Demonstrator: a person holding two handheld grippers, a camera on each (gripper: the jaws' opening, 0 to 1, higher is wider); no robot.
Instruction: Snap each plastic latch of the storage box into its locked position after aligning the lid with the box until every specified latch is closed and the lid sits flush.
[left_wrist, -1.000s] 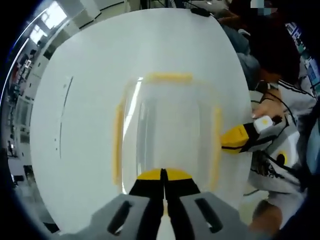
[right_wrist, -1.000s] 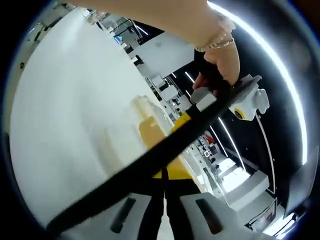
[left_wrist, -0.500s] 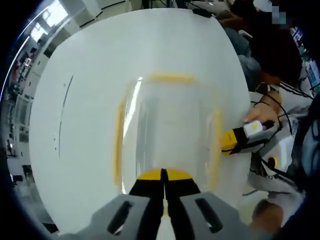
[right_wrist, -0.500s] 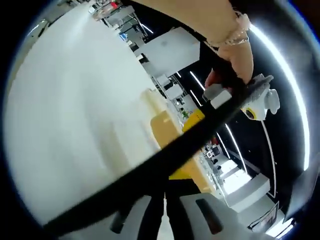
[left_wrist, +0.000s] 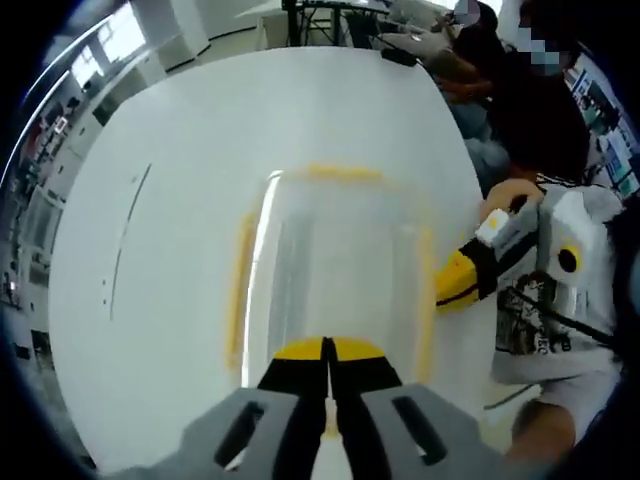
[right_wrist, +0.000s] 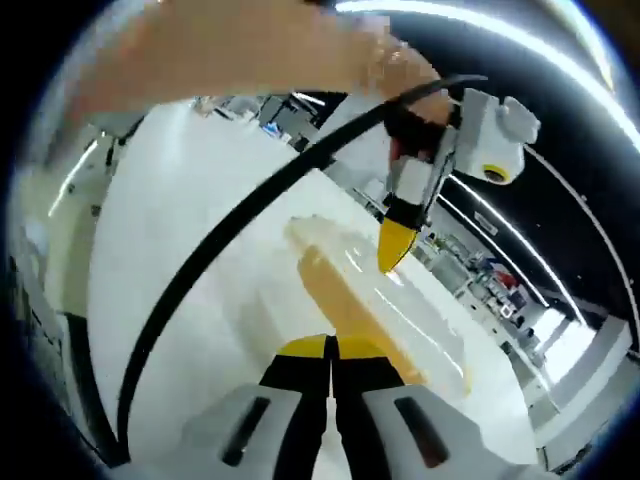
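- Left gripper view: the left gripper (left_wrist: 326, 372), jaws together, is pressed at the near latch (left_wrist: 324, 349) of the box (left_wrist: 330, 270) on the table (left_wrist: 170, 200).
- Right gripper view: the right gripper (right_wrist: 330, 360), jaws together, is set at a side latch (right_wrist: 345, 305); latching is judged underway, and a firm inward push is called for next.

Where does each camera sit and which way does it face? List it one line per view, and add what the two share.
Left gripper view: rides on the left gripper, looking down across the clear storage box on the white table; a hand and the right gripper come in at the box's side.
Right gripper view: rides on the right gripper, looking low along the box's yellow latch; a blurred arm and black cable cross overhead, and the left gripper points down at the box.
Shared: box, table, each other's gripper.
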